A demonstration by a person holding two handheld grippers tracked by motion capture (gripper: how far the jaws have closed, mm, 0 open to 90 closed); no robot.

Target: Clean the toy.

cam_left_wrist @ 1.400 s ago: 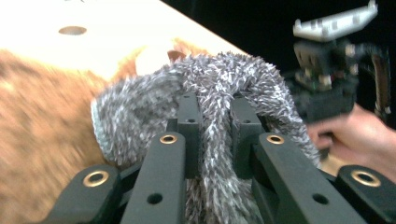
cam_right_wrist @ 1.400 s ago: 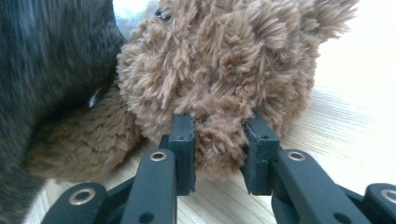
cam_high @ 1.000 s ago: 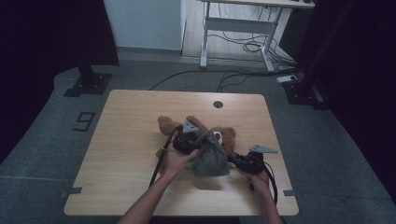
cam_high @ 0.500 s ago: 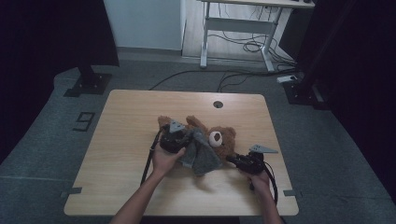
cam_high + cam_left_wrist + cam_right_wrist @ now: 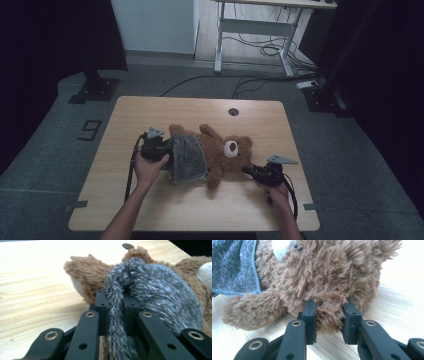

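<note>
The fluffy brown plush teddy bear (image 5: 220, 150) lies on its back across the light wooden table (image 5: 125, 110), its head right at my right tongs (image 5: 329, 315), which are clamped tight on a tuft of head fur. My left tongs (image 5: 115, 307) are pinched shut on the edge of the grey fuzzy knit garment (image 5: 187, 157), at the bear's leg end. I judge the garment is over the belly and hips; what's left is drawing it along and settling it

Black jaws clamped on the brown teddy bear (image 5: 329, 277), grey cloth (image 5: 233, 265) upper left.
</note>
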